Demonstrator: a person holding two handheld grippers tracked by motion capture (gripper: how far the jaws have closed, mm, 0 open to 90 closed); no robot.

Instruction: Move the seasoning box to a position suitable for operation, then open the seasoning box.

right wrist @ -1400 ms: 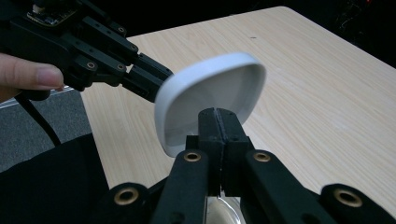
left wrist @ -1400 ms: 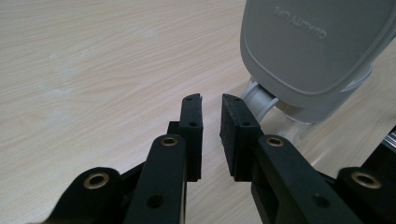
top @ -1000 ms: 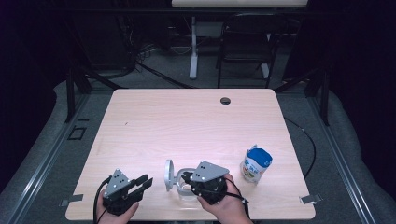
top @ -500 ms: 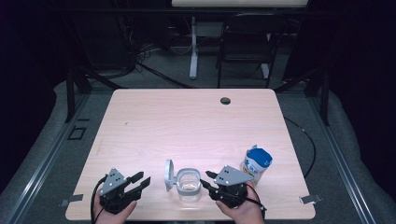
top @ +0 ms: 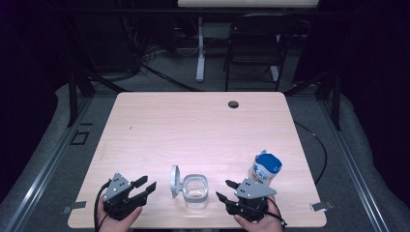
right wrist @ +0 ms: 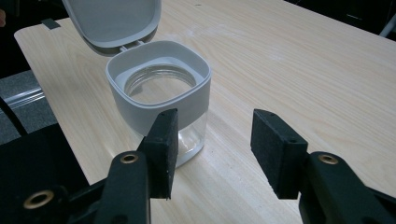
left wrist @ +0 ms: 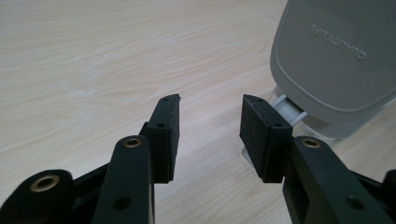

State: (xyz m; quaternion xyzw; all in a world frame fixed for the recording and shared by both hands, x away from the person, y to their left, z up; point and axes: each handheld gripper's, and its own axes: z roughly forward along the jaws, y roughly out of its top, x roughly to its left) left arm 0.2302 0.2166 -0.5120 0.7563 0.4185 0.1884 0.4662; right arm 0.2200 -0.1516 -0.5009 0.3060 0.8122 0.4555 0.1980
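A clear square jar with a grey collar (top: pixel 196 188) stands near the table's front edge, its grey hinged lid (top: pixel 174 181) standing upright on the jar's left side. My left gripper (top: pixel 147 185) rests left of the lid, open, its jaws having just been opening with nothing between them. In the left gripper view the lid's back (left wrist: pixel 336 56) rises ahead to the right of the gripper (left wrist: pixel 210 123). My right gripper (top: pixel 225 190) lies right of the jar, open, also just widened and empty. In the right gripper view the jar (right wrist: pixel 159 88) sits ahead and left of the gripper (right wrist: pixel 215 135), untouched.
A white bottle with a blue cap (top: pixel 265 168) stands just behind my right hand. The light wooden table (top: pixel 193 125) has a dark cable hole (top: pixel 233 104) near its far edge. A chair (top: pixel 251 43) and stands sit beyond the table in the dark.
My right gripper has drawn away from the jar to the right and lower, and its jaws have spread. The left gripper has stayed put while its jaws widened.
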